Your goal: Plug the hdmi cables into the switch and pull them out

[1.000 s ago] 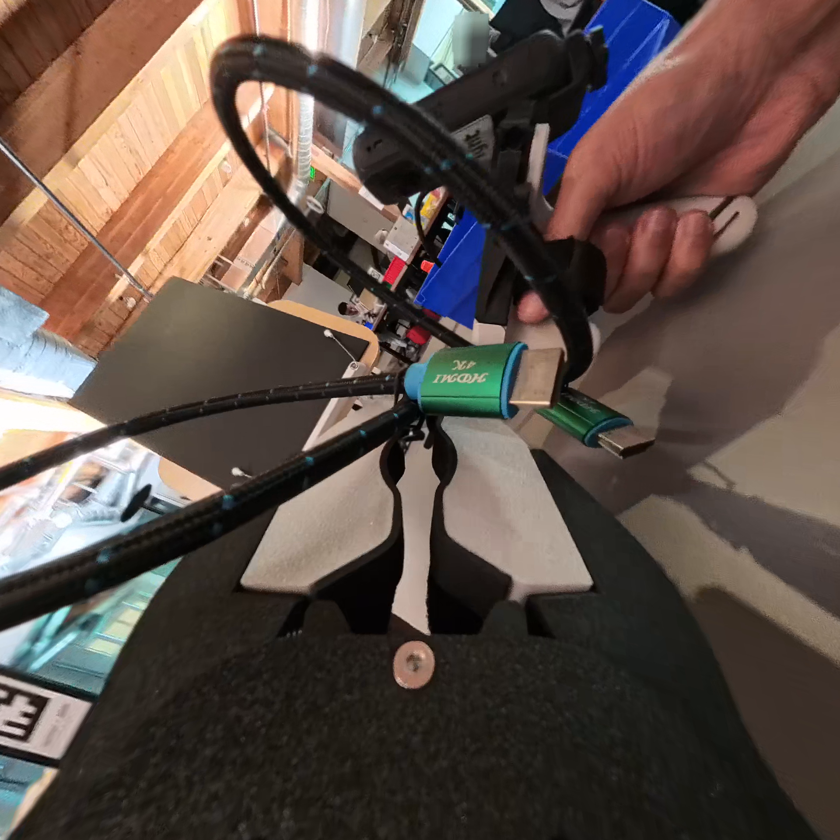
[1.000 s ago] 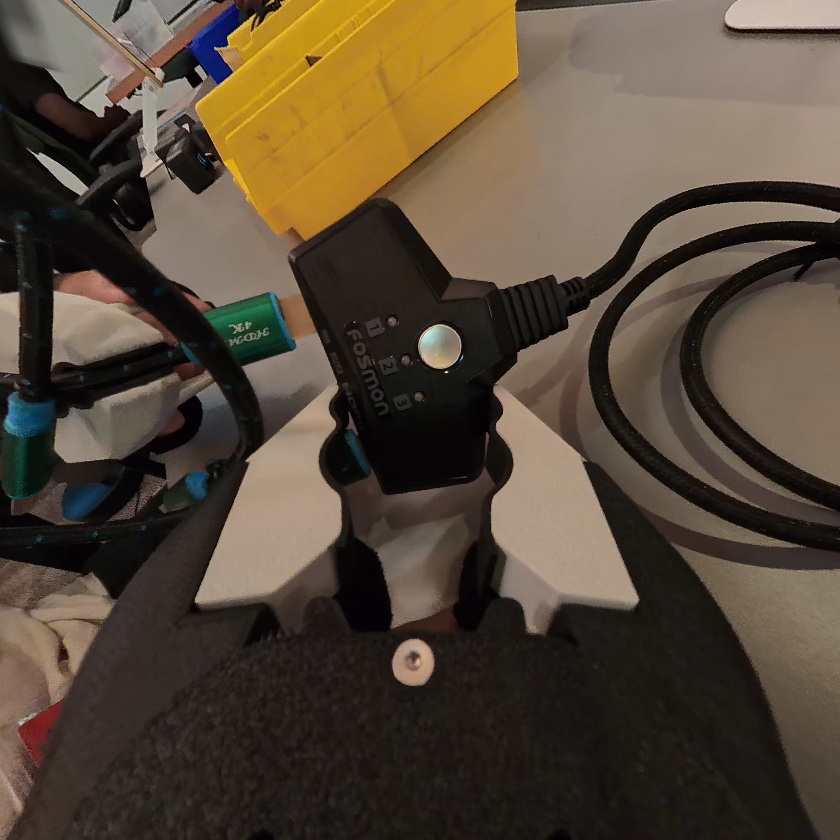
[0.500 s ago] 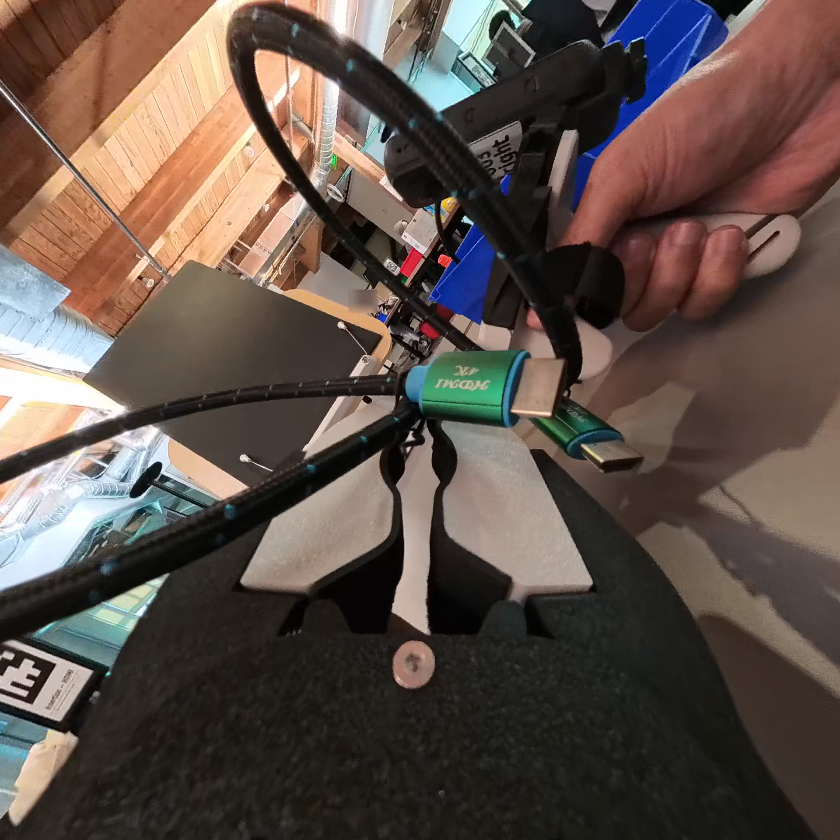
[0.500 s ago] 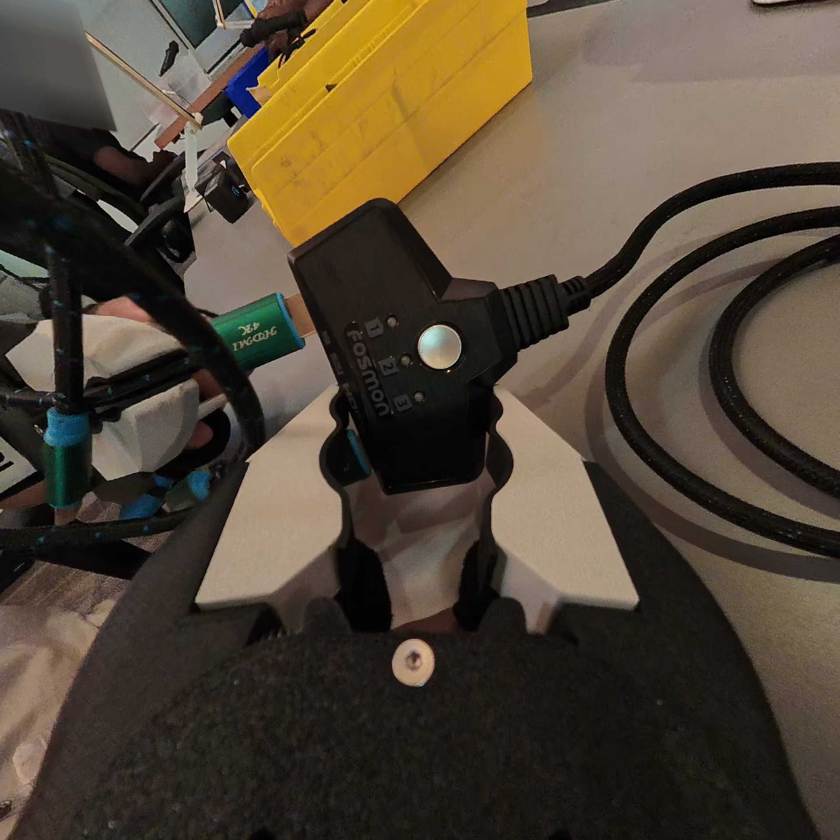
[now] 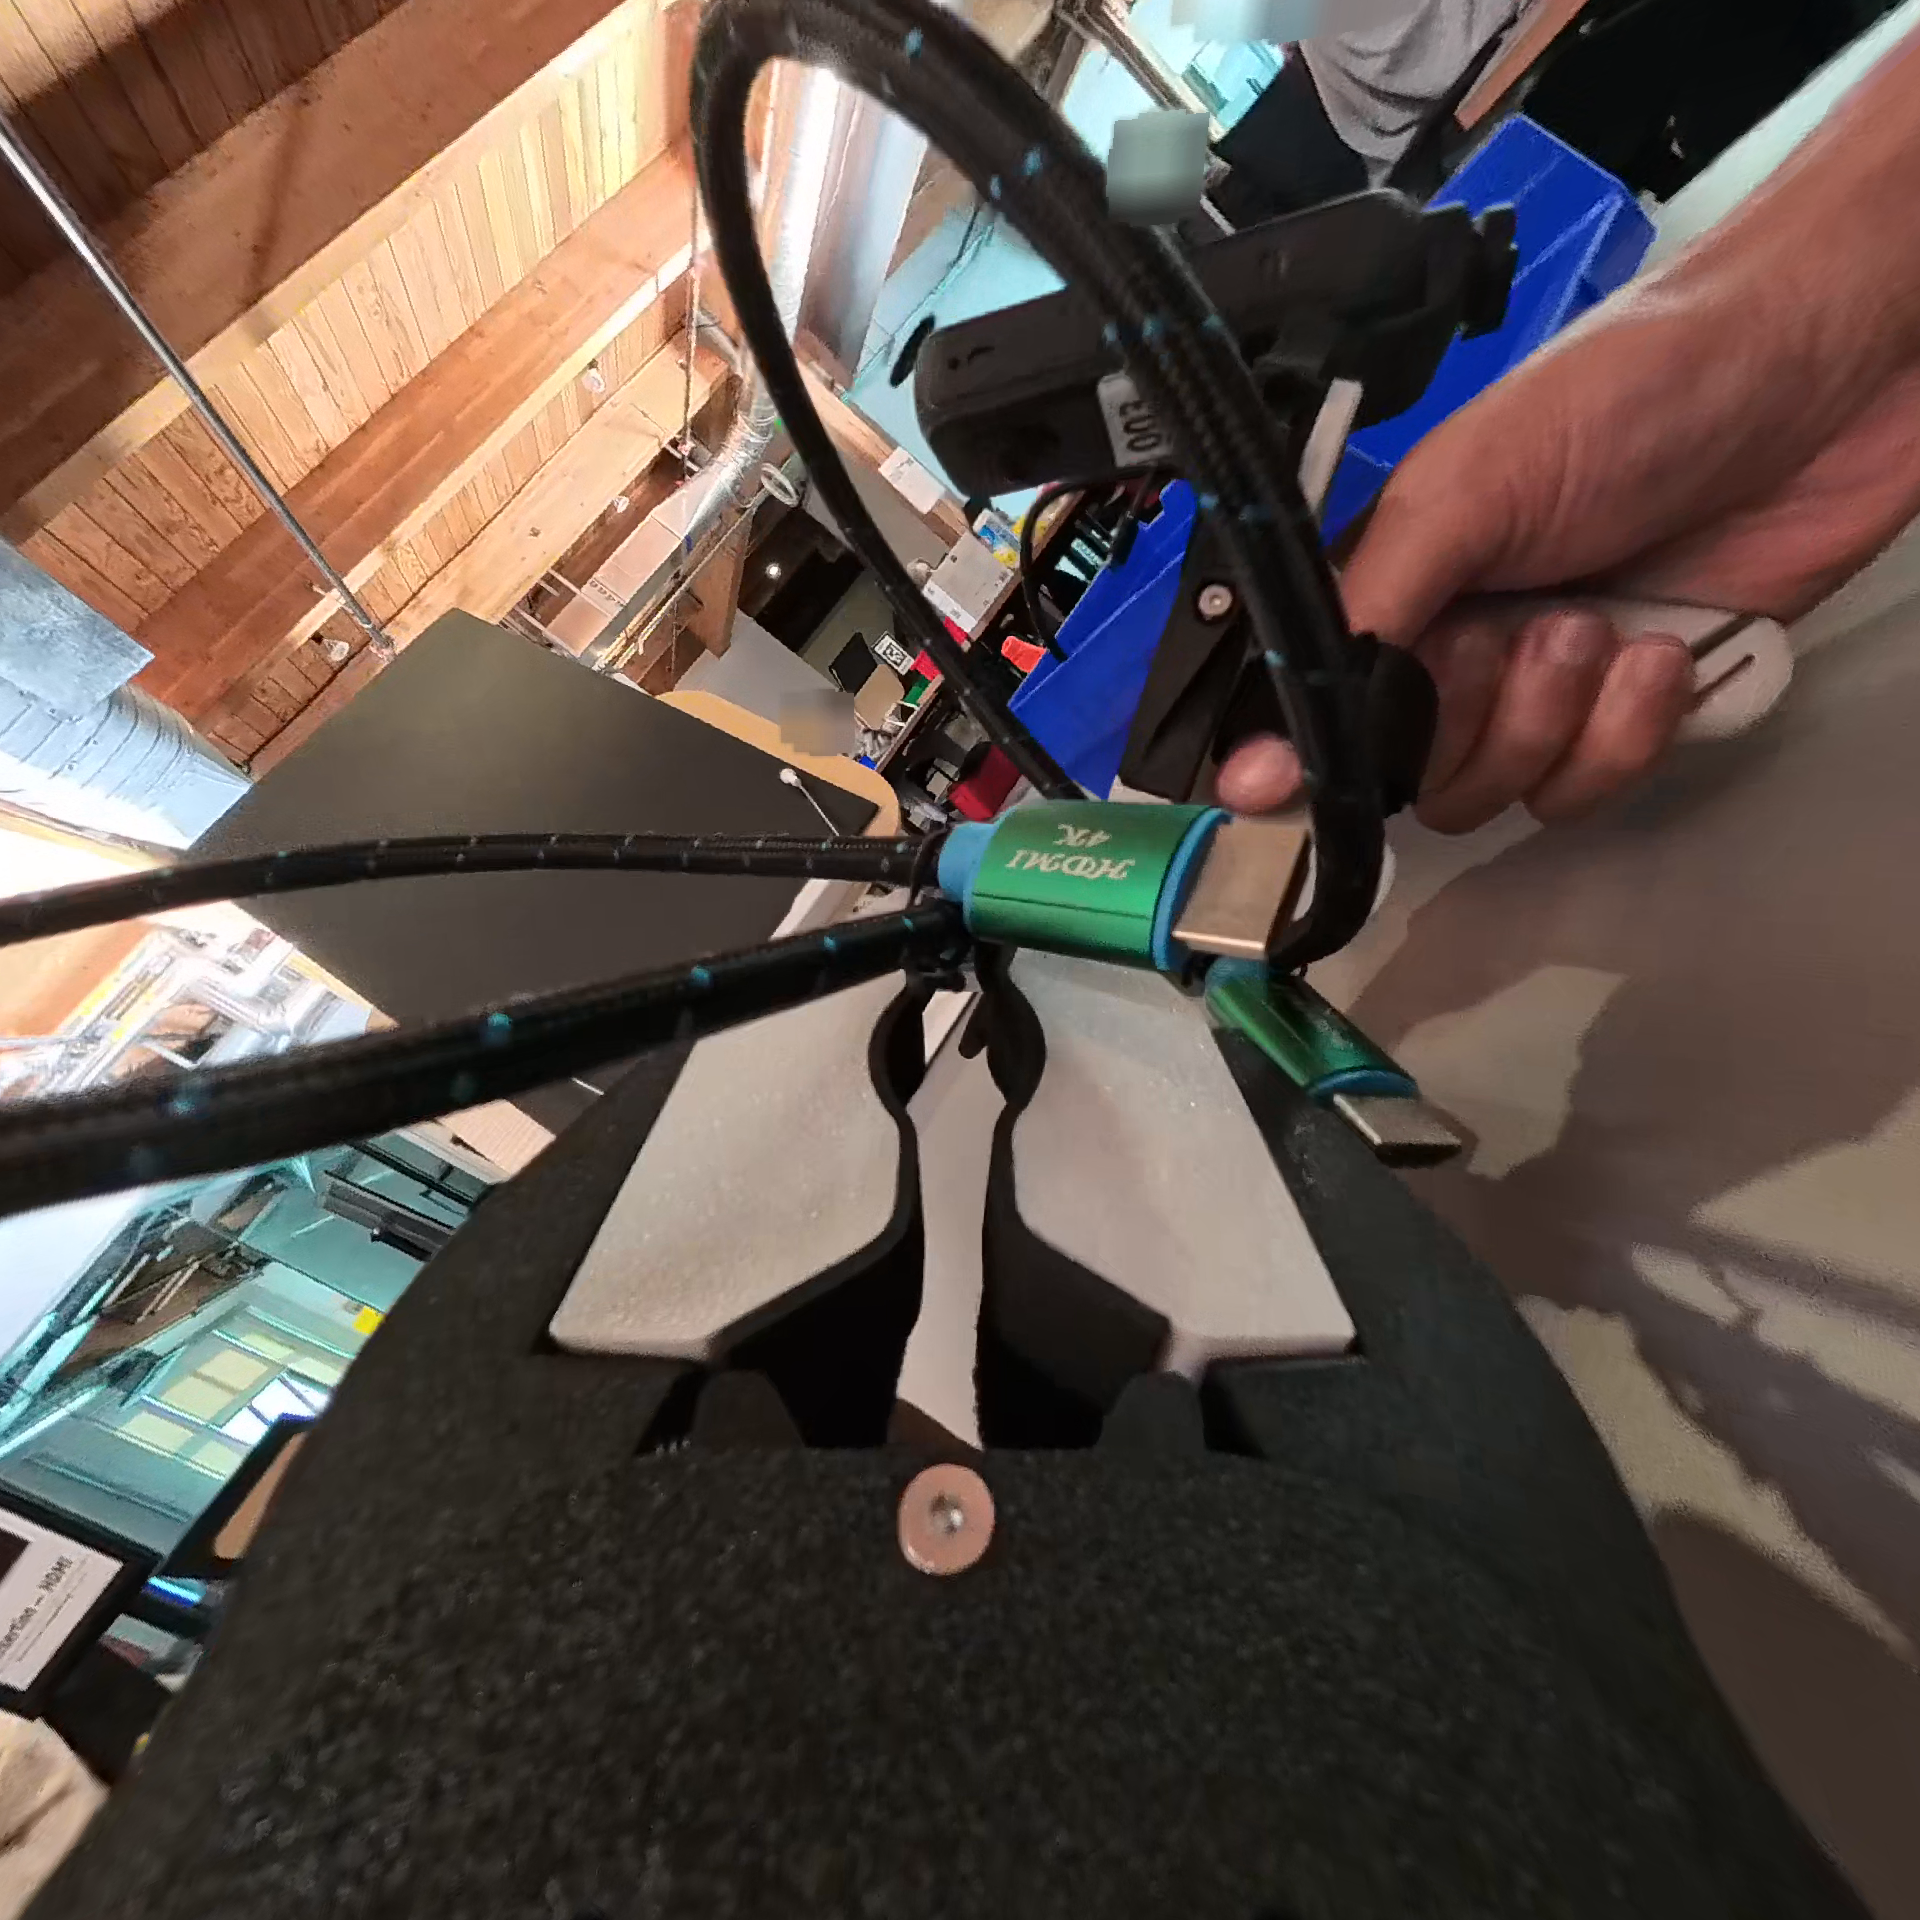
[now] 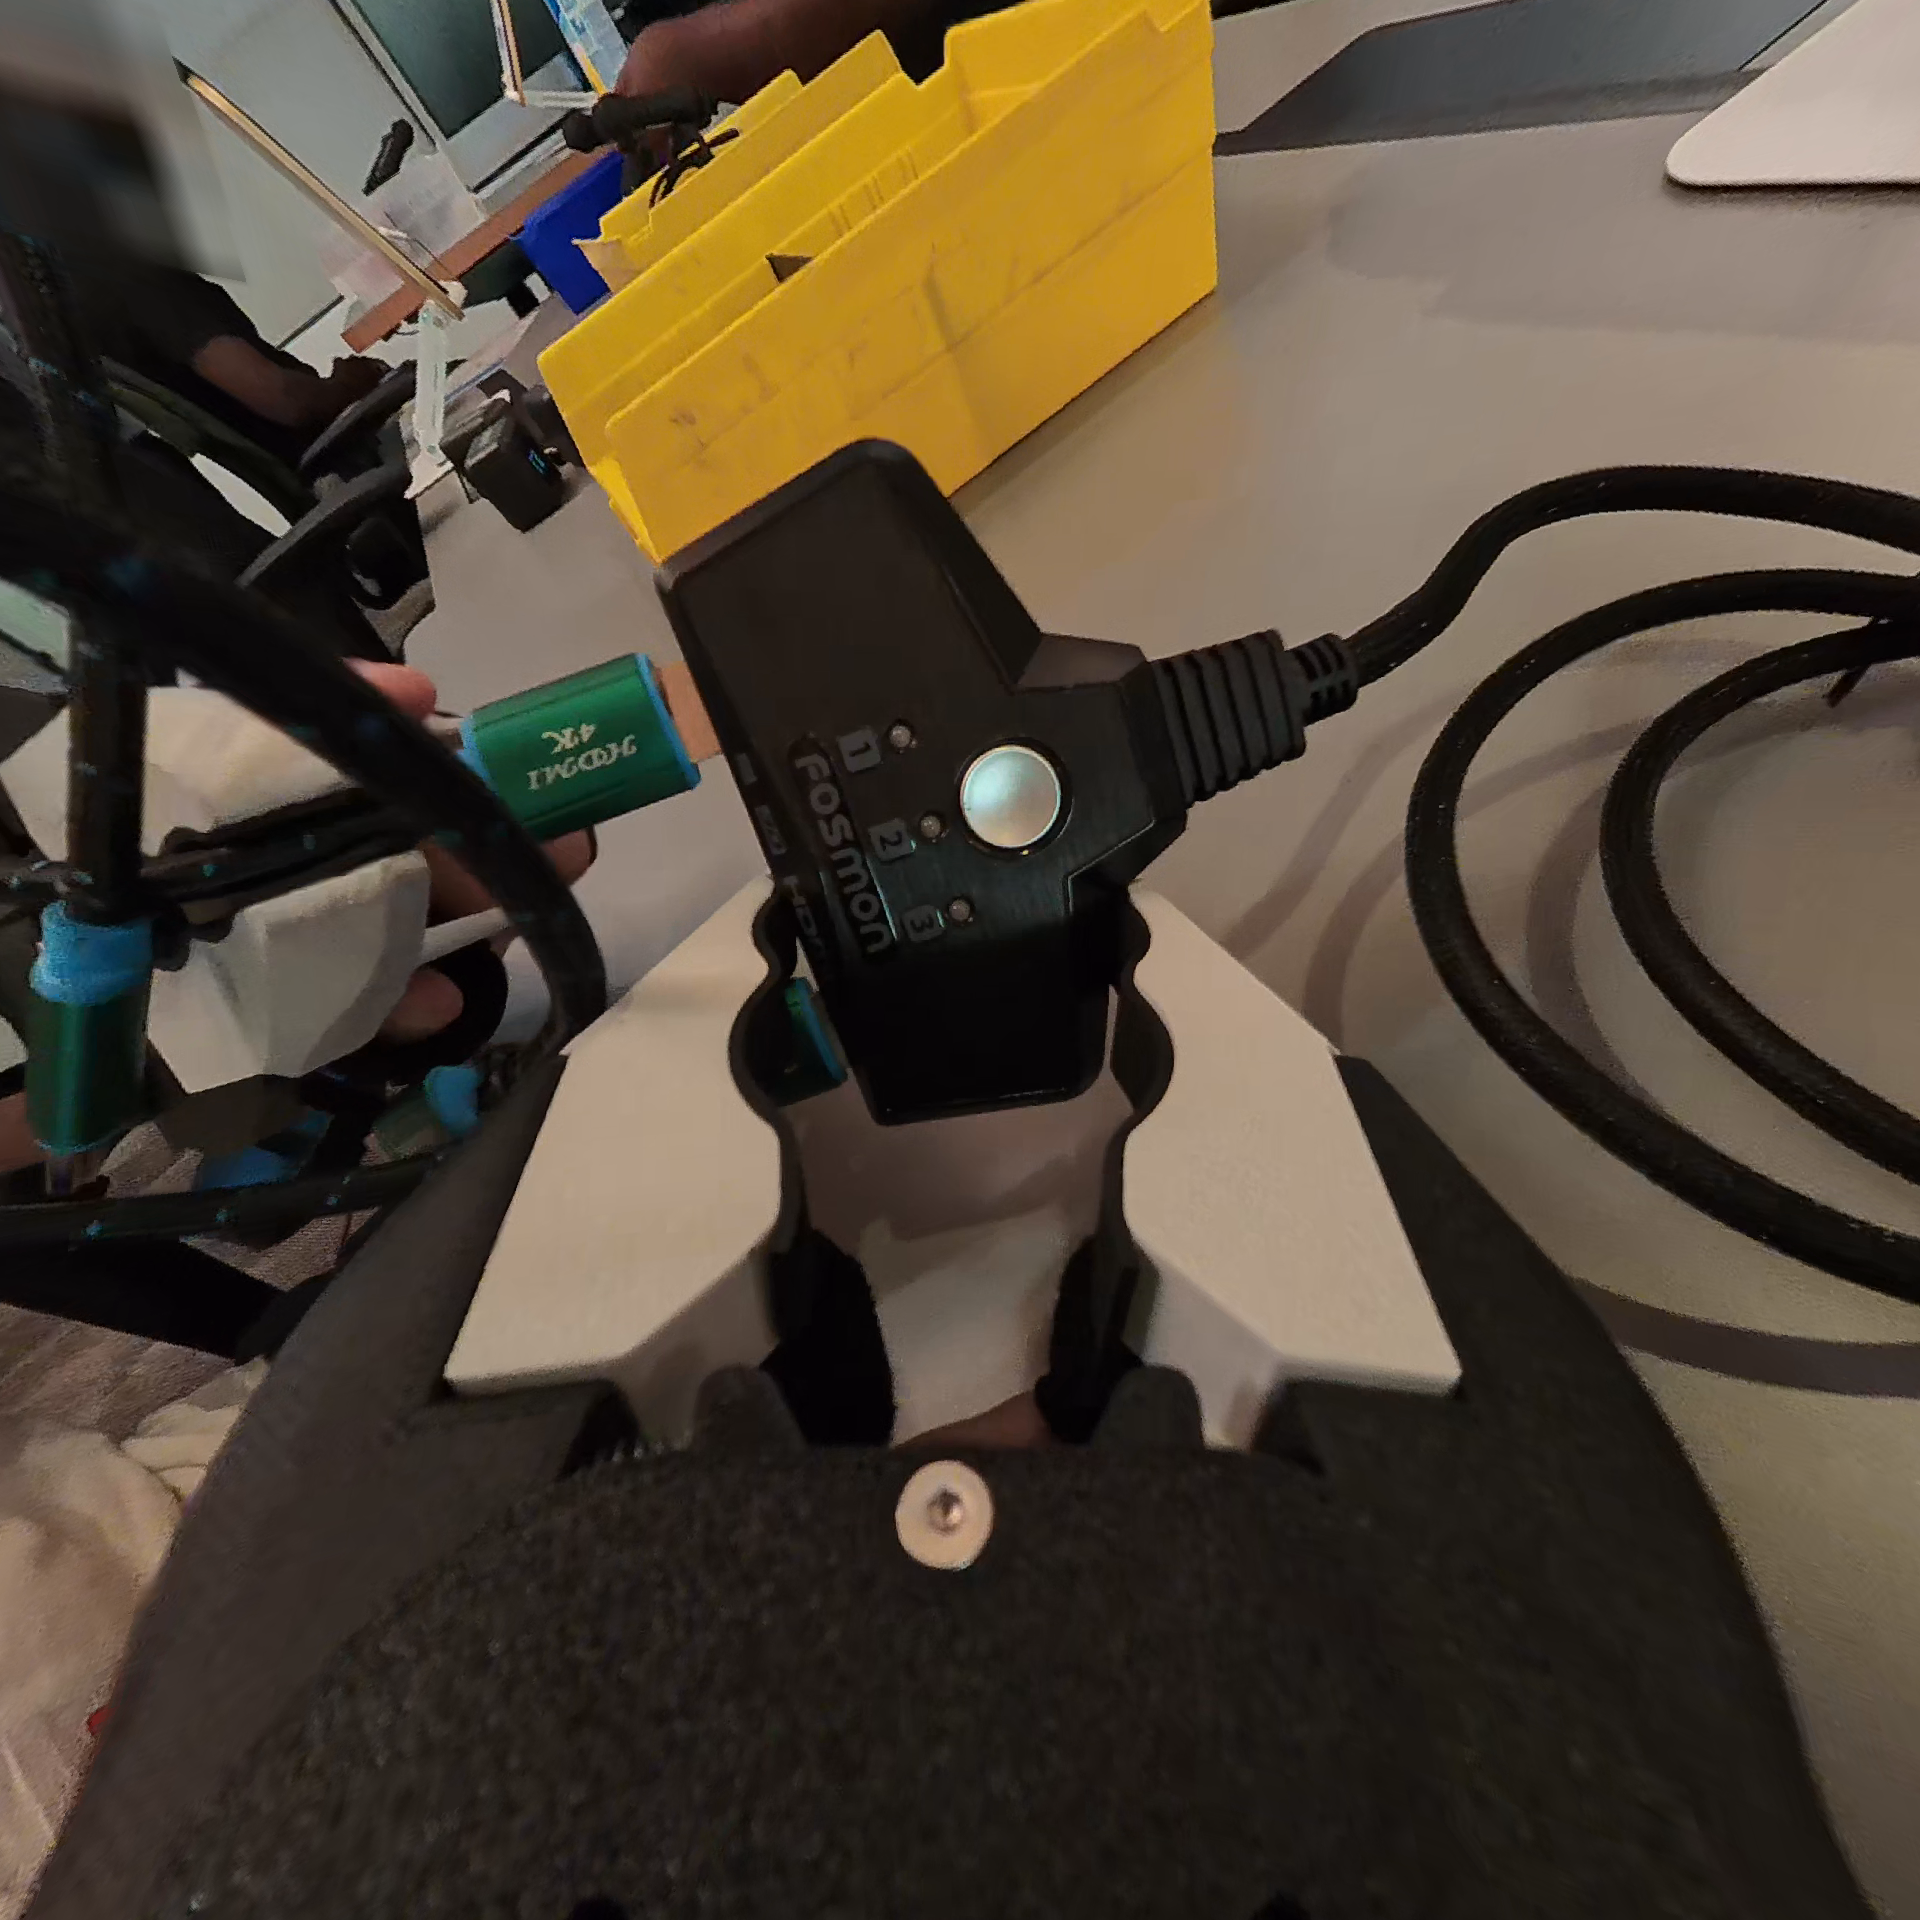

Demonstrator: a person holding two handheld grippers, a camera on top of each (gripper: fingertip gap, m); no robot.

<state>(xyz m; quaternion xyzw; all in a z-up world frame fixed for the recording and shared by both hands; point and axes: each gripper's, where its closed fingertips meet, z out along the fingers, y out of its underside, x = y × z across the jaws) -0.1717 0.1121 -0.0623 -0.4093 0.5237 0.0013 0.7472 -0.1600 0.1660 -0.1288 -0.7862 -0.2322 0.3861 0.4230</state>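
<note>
My right gripper is shut on the black HDMI switch, which has a round silver button and a thick black lead running off to the right. My left gripper is shut on a braided HDMI cable just behind its green plug. In the right wrist view that green plug has its metal tip against the switch's left side. A second green plug sits at the switch's lower left port. Another green plug hangs loose below the held one.
A yellow bin stands just behind the switch on the grey table. The switch's black lead lies coiled at the right. A white base is at the far right. A hand holds the right gripper; blue bins stand behind it.
Both grippers have shifted and tilted a little together. The green plug stays at the switch's left side. The loose plug hangs lower in the left wrist view.
</note>
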